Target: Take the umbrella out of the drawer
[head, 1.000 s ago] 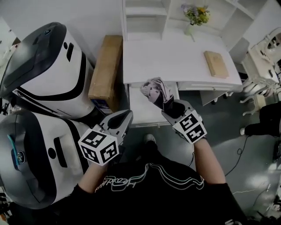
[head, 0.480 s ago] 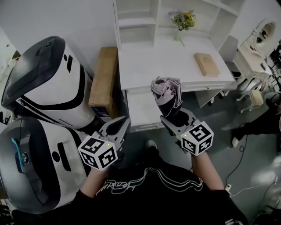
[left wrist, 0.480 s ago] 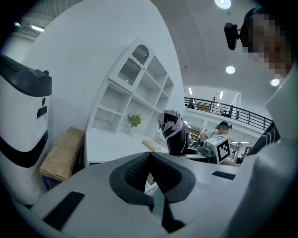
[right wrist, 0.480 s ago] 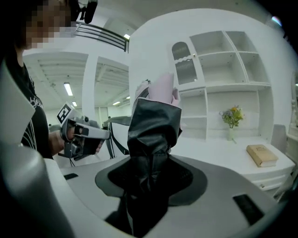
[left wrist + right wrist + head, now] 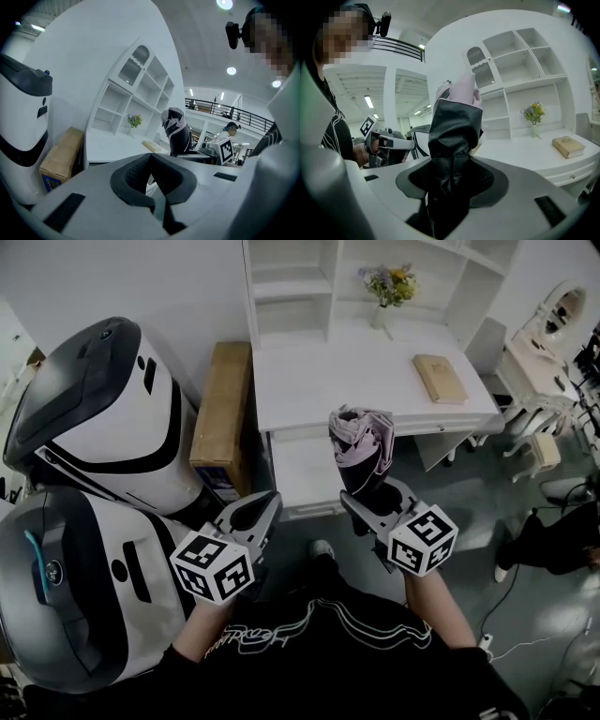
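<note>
The folded umbrella (image 5: 361, 451), black with a pale lilac crumpled top, stands nearly upright in my right gripper (image 5: 368, 501), which is shut on its black lower part. It is lifted above the open white drawer (image 5: 295, 474) under the desk (image 5: 356, 371). In the right gripper view the umbrella (image 5: 454, 122) fills the space between the pads of the right gripper (image 5: 450, 183). My left gripper (image 5: 265, 505) hangs to the left of the drawer, shut and holding nothing; its pads meet in the left gripper view (image 5: 151, 161), where the umbrella (image 5: 177, 136) shows ahead.
On the desk lie a tan book (image 5: 441, 378) and a vase of flowers (image 5: 386, 287), with shelves behind. A cardboard box (image 5: 223, 409) leans left of the desk. Two large white-and-black machines (image 5: 103, 418) crowd the left. A white dressing table (image 5: 544, 343) stands at right.
My right gripper has risen out of the drawer with the umbrella and rolled it from leaning left to nearly upright. The left gripper has shifted slightly.
</note>
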